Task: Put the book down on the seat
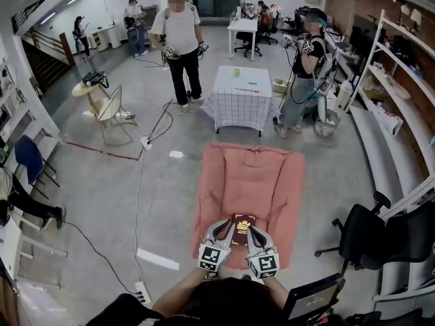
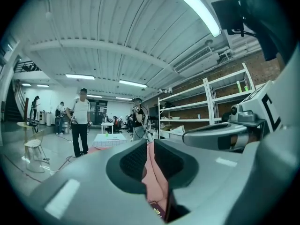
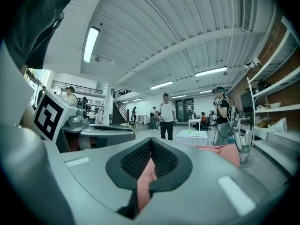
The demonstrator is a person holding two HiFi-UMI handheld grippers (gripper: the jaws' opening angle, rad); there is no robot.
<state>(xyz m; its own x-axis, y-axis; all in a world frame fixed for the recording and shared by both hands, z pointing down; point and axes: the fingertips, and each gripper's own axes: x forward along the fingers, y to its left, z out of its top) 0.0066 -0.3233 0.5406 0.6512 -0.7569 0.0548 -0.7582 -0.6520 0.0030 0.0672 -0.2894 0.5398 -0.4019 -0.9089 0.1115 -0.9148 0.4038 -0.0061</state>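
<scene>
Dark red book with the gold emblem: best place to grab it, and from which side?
Best by its side edges, one claw from each side. The dark red book with a gold emblem is held flat, cover up, over the salmon-pink cushioned seat, so its thin edges face outward and suit narrow jaws. The left claw and right claw are shut on those edges.

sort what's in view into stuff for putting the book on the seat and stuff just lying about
For the job: book, pink seat, left gripper, right gripper.

Just lying about: checked table, black office chair, wire chair, floor cable.
</scene>
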